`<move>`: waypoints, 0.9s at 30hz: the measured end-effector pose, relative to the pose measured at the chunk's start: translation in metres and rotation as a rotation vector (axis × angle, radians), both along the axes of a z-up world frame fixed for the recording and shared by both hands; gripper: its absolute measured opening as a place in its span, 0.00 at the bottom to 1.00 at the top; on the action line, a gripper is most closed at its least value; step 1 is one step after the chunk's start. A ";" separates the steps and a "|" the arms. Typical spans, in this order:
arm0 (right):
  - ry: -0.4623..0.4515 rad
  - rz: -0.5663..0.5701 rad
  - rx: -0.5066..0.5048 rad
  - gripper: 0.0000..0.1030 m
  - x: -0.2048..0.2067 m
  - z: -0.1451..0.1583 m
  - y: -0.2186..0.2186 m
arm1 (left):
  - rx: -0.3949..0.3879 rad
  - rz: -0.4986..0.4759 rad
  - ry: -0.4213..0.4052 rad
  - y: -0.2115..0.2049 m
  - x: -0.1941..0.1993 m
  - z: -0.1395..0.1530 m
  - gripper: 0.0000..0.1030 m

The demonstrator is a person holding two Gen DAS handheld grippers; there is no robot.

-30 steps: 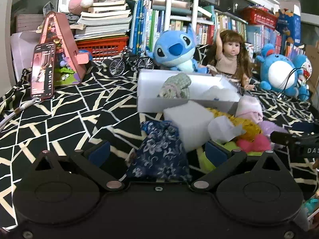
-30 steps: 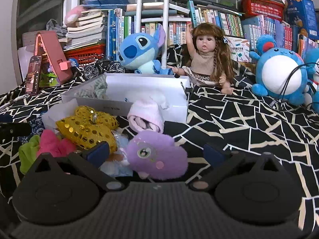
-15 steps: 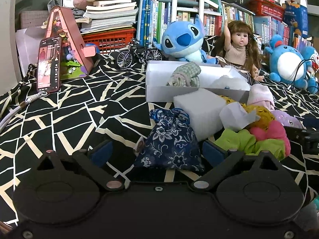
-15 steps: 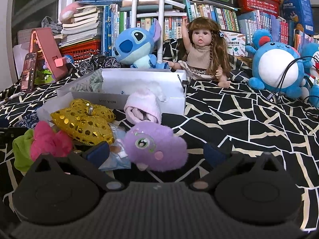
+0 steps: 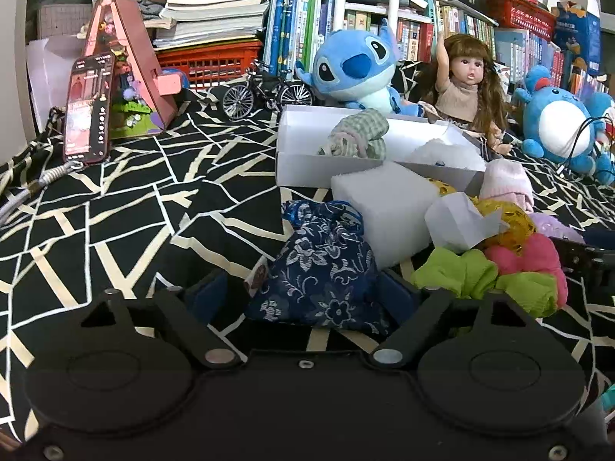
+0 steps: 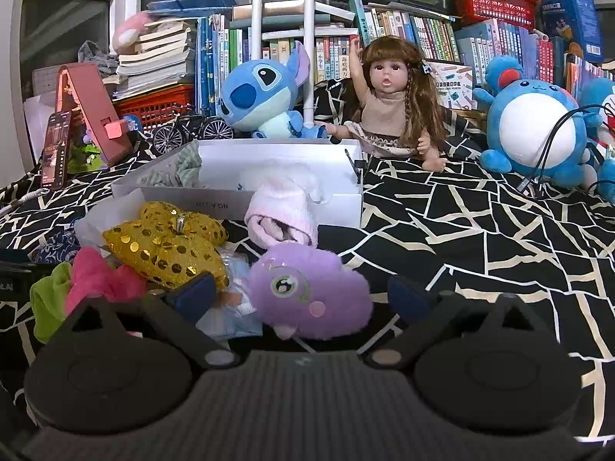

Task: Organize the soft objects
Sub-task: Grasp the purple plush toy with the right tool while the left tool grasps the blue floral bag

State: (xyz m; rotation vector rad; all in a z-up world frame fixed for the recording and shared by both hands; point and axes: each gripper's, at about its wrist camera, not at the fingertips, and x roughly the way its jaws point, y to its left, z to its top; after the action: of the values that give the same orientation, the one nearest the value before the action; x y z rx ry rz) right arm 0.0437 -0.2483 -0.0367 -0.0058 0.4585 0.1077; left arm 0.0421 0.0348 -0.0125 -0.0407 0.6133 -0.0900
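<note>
A: Where's the floral pouch (image 5: 323, 269)?
B: On the cloth (image 5: 127, 207), between the left gripper's (image 5: 303, 299) spread fingers.
A: The right gripper (image 6: 298, 294)?
B: Spread too, around the purple plush (image 6: 311, 292).

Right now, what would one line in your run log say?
left claw: open around blue flowered pouch | right claw: open around purple plush | white box: holds checked cloth

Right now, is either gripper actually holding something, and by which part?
Nothing is held. The left gripper is open around the blue floral pouch's lower body; the right gripper is open around the purple plush.
</note>
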 end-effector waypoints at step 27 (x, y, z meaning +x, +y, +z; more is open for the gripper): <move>-0.062 -0.039 0.022 0.64 -0.011 0.022 -0.005 | -0.039 0.005 -0.046 0.007 -0.012 0.034 0.45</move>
State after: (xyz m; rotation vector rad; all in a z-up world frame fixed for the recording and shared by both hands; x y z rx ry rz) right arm 0.0326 -0.2536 -0.0147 0.0214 0.3954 0.0738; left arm 0.0305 0.0413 0.0219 -0.0779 0.5656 -0.0980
